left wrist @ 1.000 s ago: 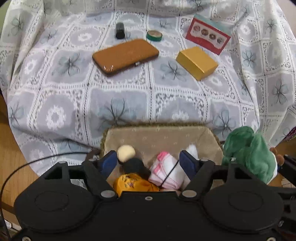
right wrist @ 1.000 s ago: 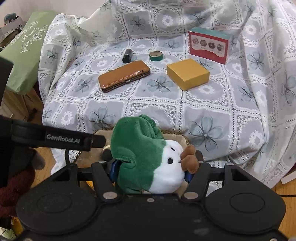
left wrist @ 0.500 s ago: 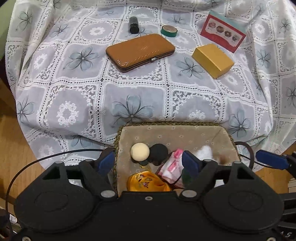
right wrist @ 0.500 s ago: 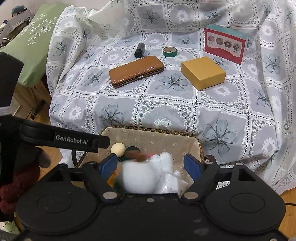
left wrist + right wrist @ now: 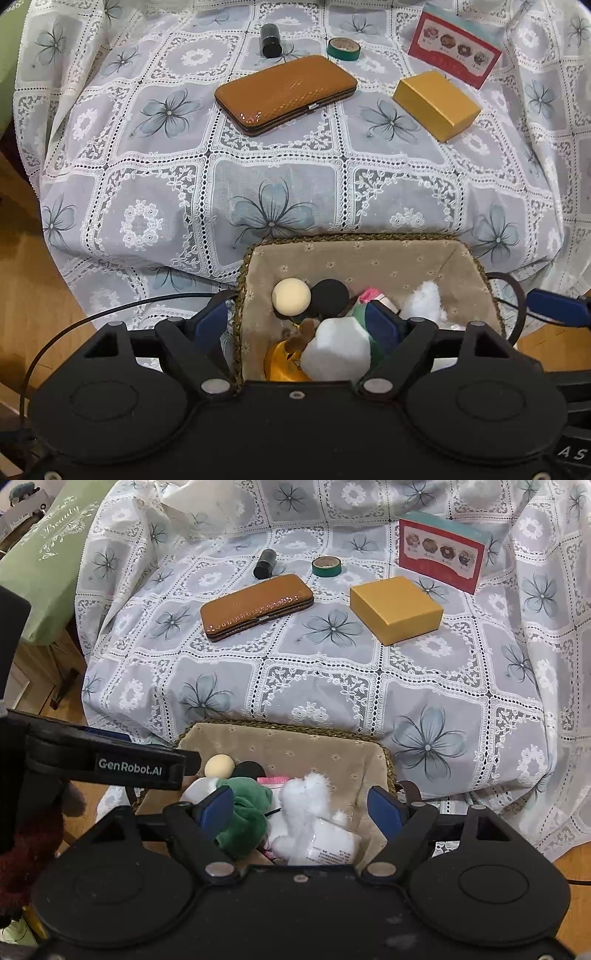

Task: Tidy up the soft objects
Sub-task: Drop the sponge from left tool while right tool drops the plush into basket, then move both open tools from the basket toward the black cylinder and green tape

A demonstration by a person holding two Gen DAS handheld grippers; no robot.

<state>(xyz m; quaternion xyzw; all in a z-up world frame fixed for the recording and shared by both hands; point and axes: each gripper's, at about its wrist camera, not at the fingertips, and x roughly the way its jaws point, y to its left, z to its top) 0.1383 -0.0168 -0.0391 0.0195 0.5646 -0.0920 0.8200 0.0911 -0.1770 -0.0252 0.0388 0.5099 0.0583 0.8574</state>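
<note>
Plush toy (image 5: 243,812), green and white, is lying in the lined basket (image 5: 295,746) at six o'clock, against the right gripper's (image 5: 301,810) left pad. Both that gripper and the left gripper (image 5: 295,325), whose jaws are opening, are standing spread, pinching nothing. Withdrawing carelessly risks a pad snagging the fur and dragging it out over the rim.

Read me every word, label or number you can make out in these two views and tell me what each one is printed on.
"GenRobot.AI": on the black arm of the left tongs, seen from the right wrist.
"Beauty": in white script on the green cushion.
"A S": partial white letters on black hardware at the left view's corner.
Red box: print too small to read.
White packet in the basket: small print, unreadable.
</note>
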